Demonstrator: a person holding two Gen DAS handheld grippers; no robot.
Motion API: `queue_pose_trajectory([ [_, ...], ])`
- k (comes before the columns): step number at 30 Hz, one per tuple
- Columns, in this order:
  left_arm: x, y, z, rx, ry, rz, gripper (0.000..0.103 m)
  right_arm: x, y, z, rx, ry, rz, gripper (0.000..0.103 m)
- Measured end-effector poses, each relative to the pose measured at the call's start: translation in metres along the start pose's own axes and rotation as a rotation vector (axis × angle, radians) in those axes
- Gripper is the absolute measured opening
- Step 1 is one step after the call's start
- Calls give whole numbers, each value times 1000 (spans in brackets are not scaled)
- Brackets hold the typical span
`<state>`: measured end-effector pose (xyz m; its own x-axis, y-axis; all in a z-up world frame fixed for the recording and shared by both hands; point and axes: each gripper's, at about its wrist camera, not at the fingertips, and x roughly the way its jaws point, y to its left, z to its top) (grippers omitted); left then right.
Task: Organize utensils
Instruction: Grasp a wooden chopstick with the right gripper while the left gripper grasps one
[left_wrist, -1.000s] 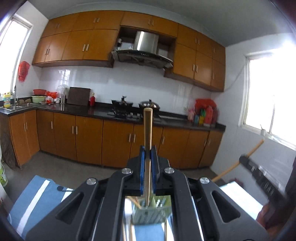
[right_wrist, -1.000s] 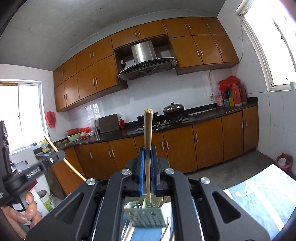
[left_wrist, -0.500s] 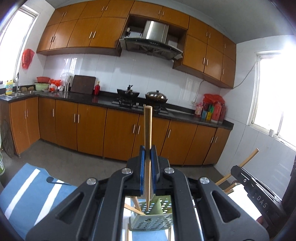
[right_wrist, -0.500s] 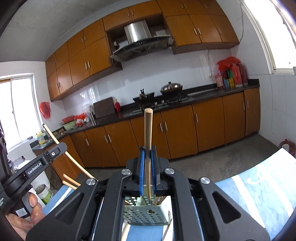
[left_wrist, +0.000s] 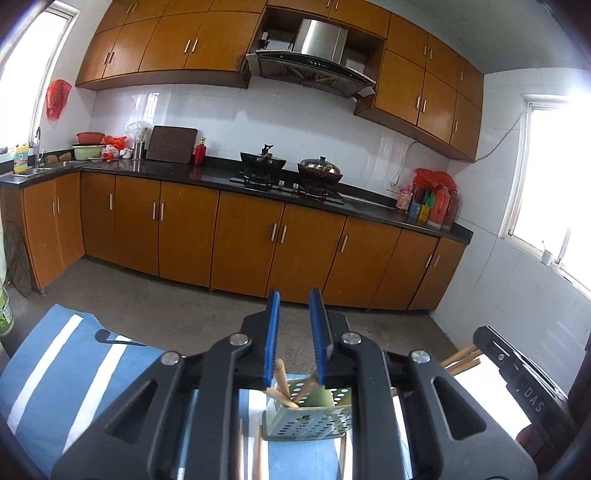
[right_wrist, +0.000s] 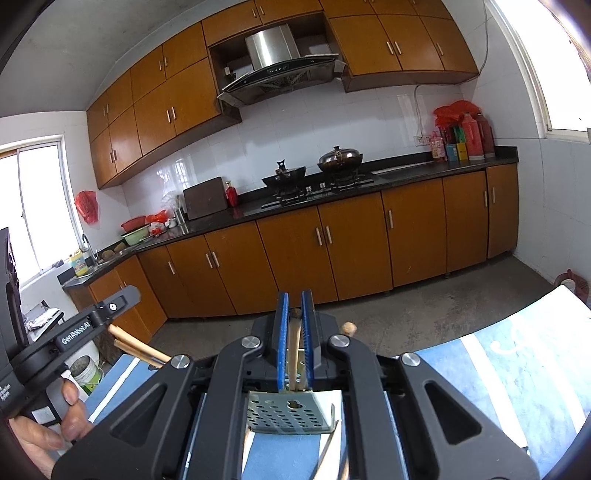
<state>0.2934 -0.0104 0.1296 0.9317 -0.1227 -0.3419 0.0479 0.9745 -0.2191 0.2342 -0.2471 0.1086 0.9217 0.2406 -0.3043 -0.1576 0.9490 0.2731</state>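
The kitchen holds a run of brown cabinets (left_wrist: 258, 236) under a black worktop, with a range hood (left_wrist: 314, 55) above a stove bearing two pans.

In the foreground a blue-and-white striped cloth (left_wrist: 55, 369) covers the counter. On it stands a grey perforated holder (left_wrist: 310, 413), seen in both wrist views just below the claw fingertips. In the left view the holder appears tilted, its open top facing the camera.

Left claw (left_wrist: 295, 332): its jaws have just been opening and now stand apart. No pad presses on anything. A wooden chopstick (left_wrist: 282, 376) lies released below the blue pads, lower end inside the holder, long axis leaning up and to the left against the holder's rim. More sticks lean beside it in the same holder.

Right claw (right_wrist: 295, 343): clenched on a second chopstick (right_wrist: 294, 354). This stick runs nearly upright between the pads, blunt top end level with the pad tips, lower end pointing down into the holder's top. Whether its tip touches the holder's floor cannot be told.

In the right view, a hand (right_wrist: 44, 424) grips the left claw's handle at the left edge; two stick ends (right_wrist: 133, 345) project up and to the left beside it. One further stick end (right_wrist: 348, 328) shows just right of the right claw.
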Motion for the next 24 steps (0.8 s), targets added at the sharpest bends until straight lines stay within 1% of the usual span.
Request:
queue_pose_trajectory([
  [4,-29,3,1,19,-19,14,24,-26,-9,0,-2,-17,-31,8],
  [6,-44,7,-3,29,-19,23,27,-40,-18,-6,5,-7,-52,9],
  [8,-58,13,-10,35,-12,27,29,-49,-27,-15,10,16,-75,9],
  [10,-74,23,-24,43,7,41,31,-56,-39,-31,19,61,-107,10],
  [11,-80,28,-31,48,18,51,32,-57,-44,-41,26,90,-122,15],
  [12,-85,34,-41,53,38,66,32,-57,-48,-48,33,112,-130,22],
  [13,-88,41,-53,56,62,75,33,-54,-54,-61,42,153,-144,25],
  [15,-89,53,-73,61,113,95,34,-46,-62,-87,54,235,-164,25],
  [17,-84,67,-102,67,189,114,35,-37,-65,-111,64,306,-179,25],
  [18,-81,73,-115,66,223,124,35,-30,-64,-125,70,353,-172,25],
  [21,-71,88,-144,51,315,144,35,-12,-52,-155,57,455,-146,25],
  [24,-65,98,-164,23,377,138,35,2,-39,-180,50,532,-103,25],
])
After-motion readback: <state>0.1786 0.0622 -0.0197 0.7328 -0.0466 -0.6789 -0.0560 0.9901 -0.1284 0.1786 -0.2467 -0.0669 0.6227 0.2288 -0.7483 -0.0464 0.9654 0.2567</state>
